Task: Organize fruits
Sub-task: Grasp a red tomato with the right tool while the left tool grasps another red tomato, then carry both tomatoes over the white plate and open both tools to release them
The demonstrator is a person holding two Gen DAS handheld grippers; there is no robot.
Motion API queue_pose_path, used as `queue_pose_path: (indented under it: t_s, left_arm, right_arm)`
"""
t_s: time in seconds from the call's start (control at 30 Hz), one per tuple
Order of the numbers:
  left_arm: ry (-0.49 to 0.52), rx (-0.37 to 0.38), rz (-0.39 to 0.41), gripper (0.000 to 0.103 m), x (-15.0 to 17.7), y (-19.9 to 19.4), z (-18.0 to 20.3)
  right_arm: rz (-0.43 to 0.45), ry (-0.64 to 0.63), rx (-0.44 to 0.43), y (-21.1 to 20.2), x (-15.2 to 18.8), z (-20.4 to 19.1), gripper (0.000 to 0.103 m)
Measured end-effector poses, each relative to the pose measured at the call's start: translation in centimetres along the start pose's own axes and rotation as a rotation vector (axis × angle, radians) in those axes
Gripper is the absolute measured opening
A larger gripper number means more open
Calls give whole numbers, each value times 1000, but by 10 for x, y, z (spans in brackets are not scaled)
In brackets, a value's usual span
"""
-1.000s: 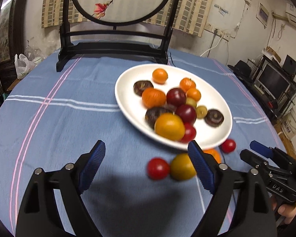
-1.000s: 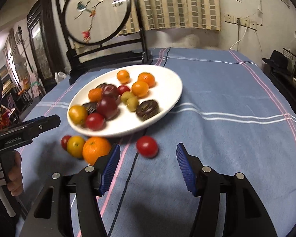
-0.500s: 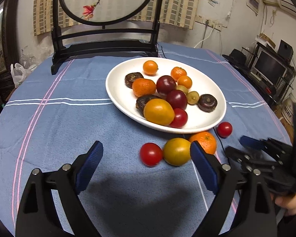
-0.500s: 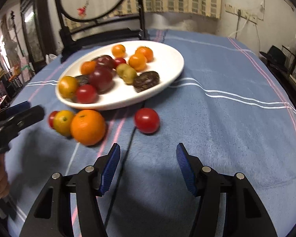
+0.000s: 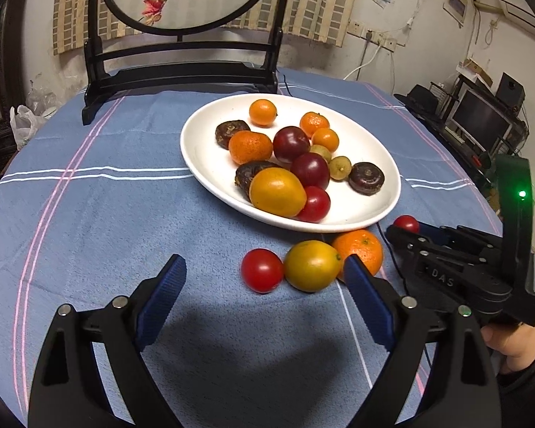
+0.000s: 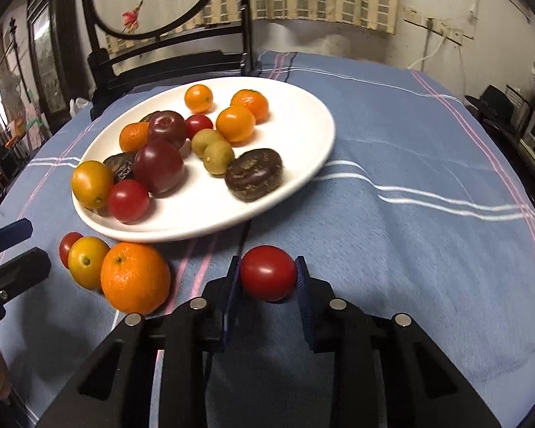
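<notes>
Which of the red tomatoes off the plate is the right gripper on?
The lone red tomato between the right gripper pads, right of the big orange; the other one sits beyond the yellow fruit.

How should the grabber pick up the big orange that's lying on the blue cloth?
Grip the big orange across its widest middle, coming from above with the left gripper opened wide. It is round, and a yellow fruit crowds one side.

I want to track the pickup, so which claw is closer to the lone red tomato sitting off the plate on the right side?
Right. The right claw has its pads on both sides of the red tomato. The left claw is open, off by the other loose fruit.
</notes>
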State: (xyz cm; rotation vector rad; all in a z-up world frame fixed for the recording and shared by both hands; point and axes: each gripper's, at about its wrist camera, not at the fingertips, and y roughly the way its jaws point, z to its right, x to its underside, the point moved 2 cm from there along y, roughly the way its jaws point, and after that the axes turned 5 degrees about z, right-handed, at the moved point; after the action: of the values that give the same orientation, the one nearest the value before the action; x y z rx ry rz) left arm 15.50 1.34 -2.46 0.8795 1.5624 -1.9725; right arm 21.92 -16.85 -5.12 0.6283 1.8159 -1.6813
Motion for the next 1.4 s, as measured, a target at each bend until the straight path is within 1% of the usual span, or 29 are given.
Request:
queue_pose_path:
  t_s: [0.17, 0.2, 0.23, 0.3, 0.47, 0.53, 0.7, 0.73, 0.8, 1.07, 1.1, 1.13, 1.2, 1.27, 1.4]
  left_arm:
    - [65, 14, -30, 88, 6, 4, 10]
    - [84, 11, -35, 88, 7, 5, 12]
    - [120, -10, -44, 88, 9, 6, 14]
    - [154, -31, -53, 88, 11, 8, 16]
    - [209, -43, -87, 88, 17, 16, 13]
    - [218, -39, -102, 86, 17, 18, 9]
    - [167, -50, -120, 70, 15, 24, -10]
    - [158, -54, -126, 70, 16, 26, -12]
    - [151, -60, -137, 65, 17, 31, -14]
    - [207, -90, -92, 63, 16, 38, -3]
    - [197, -83, -92, 58, 15, 39, -4]
    - [174, -51, -96, 53, 14, 41, -6]
    - [149, -20, -90, 40, 12, 41, -7]
    - [126, 21, -82, 29, 11, 40, -7]
    - [123, 20, -82, 29, 13, 37, -5]
  right_arm:
    - [21, 33, -51, -17, 10, 4, 30]
    - [25, 35, -55, -19, 10, 4, 30]
    - [31, 40, -62, -22, 11, 4, 30]
    - [34, 43, -81, -24, 11, 5, 30]
    - [43, 36, -101, -27, 12, 4, 30]
    - [42, 34, -109, -28, 12, 3, 30]
    - [43, 26, -120, -29, 12, 1, 30]
    - [44, 23, -123, -30, 13, 0, 30]
    - [47, 20, -126, -31, 13, -1, 30]
    - [45, 7, -136, -32, 14, -6, 30]
    - [43, 7, -138, -32, 14, -6, 30]
    - [43, 7, -137, -31, 14, -6, 30]
    - [43, 8, -137, -31, 14, -6, 30]
    - [45, 9, -136, -32, 14, -6, 30]
    - [50, 15, -137, -32, 13, -5, 30]
